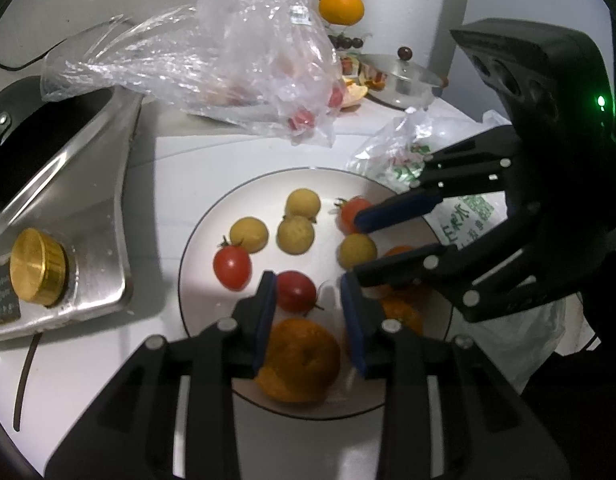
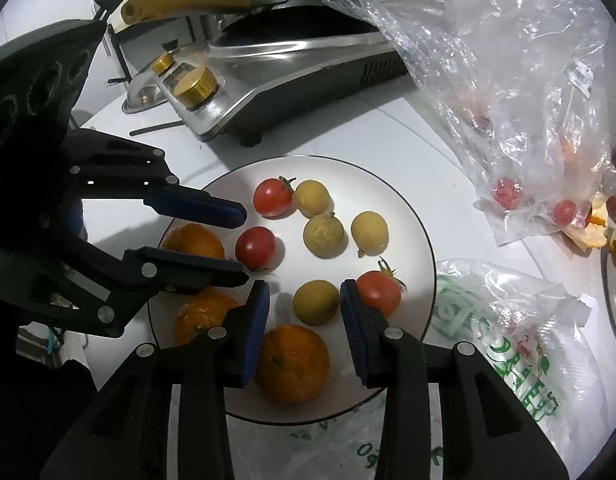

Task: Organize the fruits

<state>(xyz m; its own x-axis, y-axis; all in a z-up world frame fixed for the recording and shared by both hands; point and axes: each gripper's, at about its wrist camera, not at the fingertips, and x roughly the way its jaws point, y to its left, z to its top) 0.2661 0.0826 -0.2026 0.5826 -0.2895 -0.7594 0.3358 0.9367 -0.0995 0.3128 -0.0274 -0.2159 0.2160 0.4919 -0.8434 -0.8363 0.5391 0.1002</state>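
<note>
Now both grippers hang over a round white plate [image 2: 412, 216] on a white counter, each pointing steeply down at the fruit. On the plate lie three cherry tomatoes, four pale yellow longans and three mandarins. The left gripper [image 1: 308, 300] has its blue pads parted with nothing gripped between them; a dark red cherry tomato [image 1: 295, 291] sits just beside its left pad, and a mandarin [image 1: 299, 360] lies below the gap. The right gripper [image 2: 303, 312] is likewise slightly open and holds nothing; a longan [image 2: 316, 303] lies in the gap between its pads without clear contact, and a stemmed cherry tomato [image 2: 379, 294] sits just beside its right pad, its green stem pointing up and away from the gripper. The fruits are round, with no evident long axis. A crumpled clear plastic bag [image 2: 508, 80] holding more cherry tomatoes lies beyond the plate, beside a steel gas stove [image 2: 291, 68] with brass knobs.
</note>
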